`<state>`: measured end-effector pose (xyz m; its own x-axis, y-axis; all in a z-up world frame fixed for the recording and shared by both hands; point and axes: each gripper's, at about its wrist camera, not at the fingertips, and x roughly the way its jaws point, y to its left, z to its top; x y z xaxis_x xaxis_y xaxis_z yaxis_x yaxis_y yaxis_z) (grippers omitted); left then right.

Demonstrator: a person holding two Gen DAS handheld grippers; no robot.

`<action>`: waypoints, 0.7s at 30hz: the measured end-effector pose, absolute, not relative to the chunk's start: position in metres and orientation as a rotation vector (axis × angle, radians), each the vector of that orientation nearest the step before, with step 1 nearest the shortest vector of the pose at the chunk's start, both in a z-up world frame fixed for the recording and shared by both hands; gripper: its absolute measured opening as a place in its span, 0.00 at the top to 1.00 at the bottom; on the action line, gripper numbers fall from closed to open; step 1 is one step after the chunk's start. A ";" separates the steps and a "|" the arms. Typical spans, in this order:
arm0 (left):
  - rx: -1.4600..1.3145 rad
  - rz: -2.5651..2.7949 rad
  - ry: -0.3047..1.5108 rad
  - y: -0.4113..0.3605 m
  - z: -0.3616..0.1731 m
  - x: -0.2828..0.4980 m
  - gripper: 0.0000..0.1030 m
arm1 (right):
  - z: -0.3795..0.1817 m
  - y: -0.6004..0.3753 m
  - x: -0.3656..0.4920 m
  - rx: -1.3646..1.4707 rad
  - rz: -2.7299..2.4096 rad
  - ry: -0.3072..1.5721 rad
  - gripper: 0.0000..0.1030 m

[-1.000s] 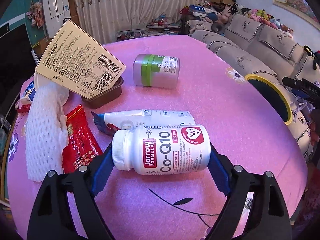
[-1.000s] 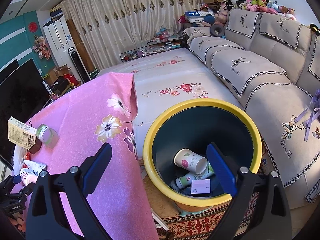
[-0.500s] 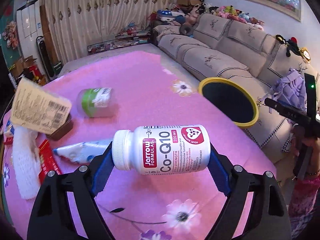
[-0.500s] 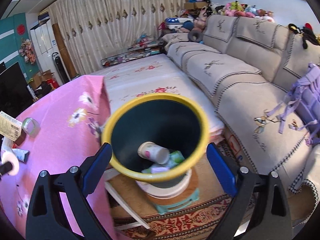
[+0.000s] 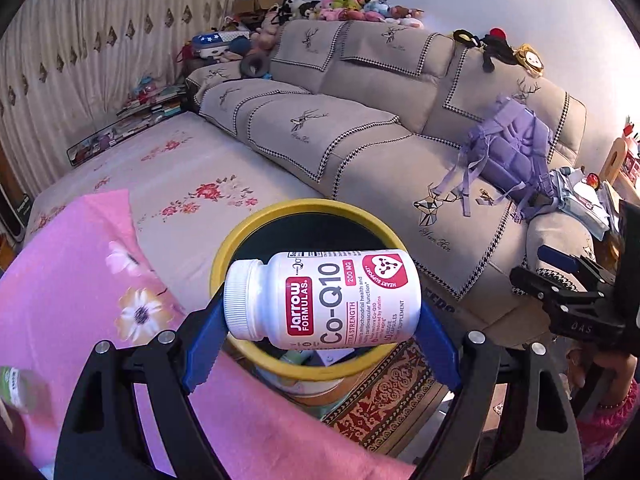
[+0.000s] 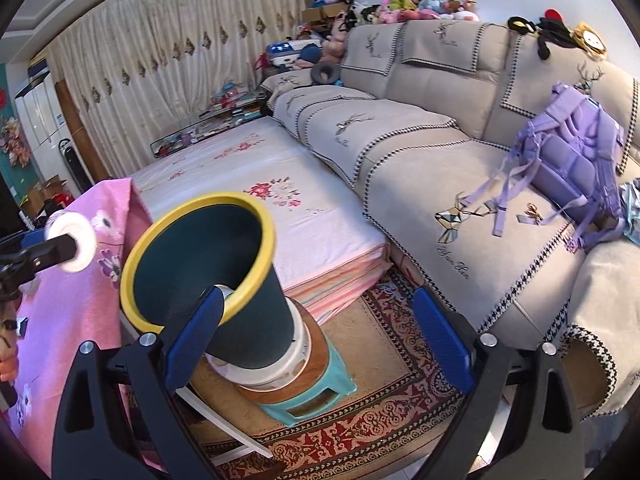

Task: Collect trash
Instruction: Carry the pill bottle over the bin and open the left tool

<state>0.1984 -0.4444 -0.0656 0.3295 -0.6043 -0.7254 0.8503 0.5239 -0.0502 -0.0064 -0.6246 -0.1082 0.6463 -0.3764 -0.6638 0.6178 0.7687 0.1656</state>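
Observation:
My left gripper (image 5: 320, 320) is shut on a white Co-Q10 supplement bottle (image 5: 324, 300), held sideways with its cap to the left, just over the near rim of the yellow-rimmed dark bin (image 5: 308, 368). Some trash shows at the bin's bottom. In the right wrist view the same bin (image 6: 200, 280) stands on a stack of stools at lower left, and the bottle (image 6: 72, 246) appears cap-first at the far left. My right gripper (image 6: 316, 332) is open with nothing between its blue pads, off to the bin's right over the rug.
The pink flowered tablecloth (image 5: 80, 300) borders the bin on the left, with a green-lidded jar (image 5: 16, 388) at its edge. A grey sofa (image 5: 380, 140) with a purple backpack (image 5: 516, 152) runs behind. A patterned rug (image 6: 380, 420) and teal stool (image 6: 312, 396) lie below.
My left gripper carried the bottle off the table, swinging right until it is above the bin's rim. My right gripper swung right, away from over the bin, which now sits at its left.

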 end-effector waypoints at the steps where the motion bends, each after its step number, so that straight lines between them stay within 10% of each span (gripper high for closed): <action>1: 0.381 -0.982 0.771 -0.459 -0.069 0.206 0.19 | -0.109 -0.630 -0.009 0.412 -0.593 0.648 0.12; 21: 0.504 -0.944 0.882 -0.540 -0.137 0.248 0.18 | -0.106 -0.662 -0.042 0.481 -0.702 0.605 0.12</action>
